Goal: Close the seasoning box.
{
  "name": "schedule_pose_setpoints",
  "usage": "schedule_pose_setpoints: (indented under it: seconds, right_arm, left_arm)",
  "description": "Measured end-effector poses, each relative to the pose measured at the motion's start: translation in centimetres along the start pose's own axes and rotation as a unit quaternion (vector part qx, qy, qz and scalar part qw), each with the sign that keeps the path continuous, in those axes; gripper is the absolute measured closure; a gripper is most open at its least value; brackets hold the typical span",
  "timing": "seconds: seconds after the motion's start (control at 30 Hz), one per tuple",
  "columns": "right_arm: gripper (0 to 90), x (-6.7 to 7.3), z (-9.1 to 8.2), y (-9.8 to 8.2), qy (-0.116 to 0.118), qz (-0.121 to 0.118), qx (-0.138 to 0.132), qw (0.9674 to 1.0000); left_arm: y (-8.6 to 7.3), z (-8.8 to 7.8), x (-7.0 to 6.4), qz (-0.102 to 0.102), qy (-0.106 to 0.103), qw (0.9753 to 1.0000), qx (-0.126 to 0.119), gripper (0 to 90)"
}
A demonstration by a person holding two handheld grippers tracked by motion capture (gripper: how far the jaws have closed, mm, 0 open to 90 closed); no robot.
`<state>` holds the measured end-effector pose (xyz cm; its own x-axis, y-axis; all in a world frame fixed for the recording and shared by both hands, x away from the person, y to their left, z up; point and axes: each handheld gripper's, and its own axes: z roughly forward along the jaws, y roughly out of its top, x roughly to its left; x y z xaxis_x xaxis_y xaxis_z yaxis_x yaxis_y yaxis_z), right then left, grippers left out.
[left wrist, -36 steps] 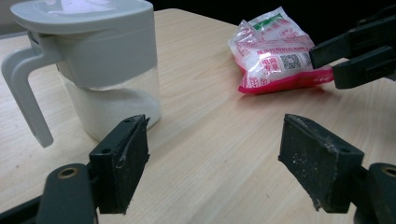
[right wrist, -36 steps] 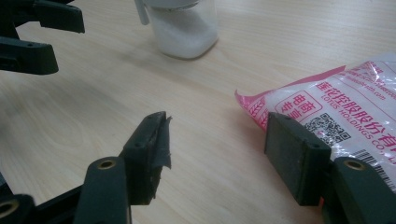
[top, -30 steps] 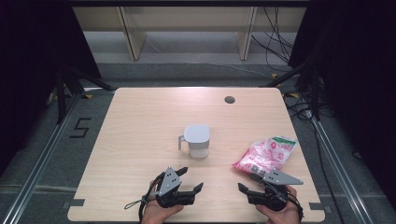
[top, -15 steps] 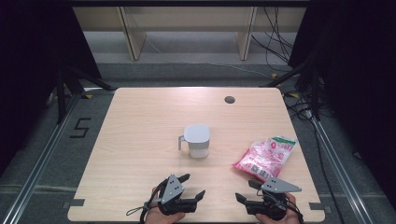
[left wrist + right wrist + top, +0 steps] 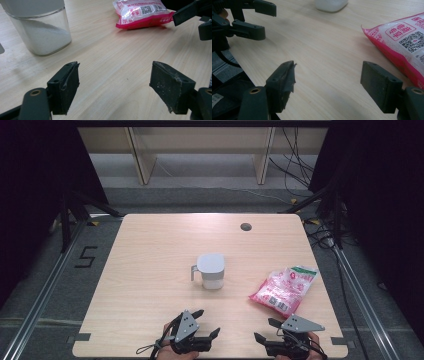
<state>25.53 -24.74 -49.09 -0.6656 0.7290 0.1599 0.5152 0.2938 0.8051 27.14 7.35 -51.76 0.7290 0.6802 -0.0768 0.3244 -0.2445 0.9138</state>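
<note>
Both tools sat at the worktop's [image 5: 150, 250] near edge, empty. Left tool [image 5: 205, 323] jaws apart; right tool [image 5: 264, 331] jaws apart, just been opening, nothing between. Pink bag [image 5: 284, 288] lay just ahead of the right tool, long axis diagonal; lidded jar [image 5: 210, 270] mid-worktop. Right hand was nearer the bag.

Your left claw [image 5: 206, 323] is black, topped by a grey three-cornered plate with small dark screw holes, and a black cable loops from its rear. Your right claw [image 5: 265, 330] matches it, grey plate included. Each jaw ends in a blocky black pad, scuffed and frayed, pinned by brass-coloured rivets.
</note>
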Motion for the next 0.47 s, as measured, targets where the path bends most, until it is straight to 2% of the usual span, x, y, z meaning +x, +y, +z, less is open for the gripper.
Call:
schedule_pose_setpoints:
  seconds: [0.03,0.07,0.1,0.17,0.23,0.27,0.47]
  right_arm:
    - [28.5,0.0,0.0,-0.01,0.0,0.0,0.0,1.0]
    - [28.5,-0.01,0.0,-0.02,0.0,-0.001,0.0,1.0]
    - [28.5,0.02,0.11,-0.05,0.001,0.001,-0.003,1.0]
    - [28.4,0.01,0.11,-0.06,-0.001,-0.002,-0.002,1.0]
    - [28.5,0.07,0.1,-0.05,-0.001,-0.001,-0.002,1.0]
    - [28.5,0.09,0.14,-0.07,0.001,0.0,0.0,1.0]
    - [28.3,0.02,0.1,-0.09,0.0,-0.002,0.0,1.0]
  left_arm:
    - [0.0,-0.06,0.14,0.005,0.004,1.0,0.001,22.7]
    - [-0.02,0.0,0.1,-0.005,0.002,1.0,-0.006,22.7]
    - [0.0,-0.11,0.34,0.002,-0.002,1.0,-0.001,22.7]
    - [-0.07,-0.18,0.36,-0.002,0.006,1.0,0.0,22.6]
    - [-0.14,-0.08,0.41,-0.006,0.006,0.9999,-0.009,22.6]
    - [-0.15,-0.19,0.6,0.0,0.005,1.0,0.001,22.6]
    - [-0.15,-0.31,0.71,-0.009,0.007,0.9999,-0.008,22.6]
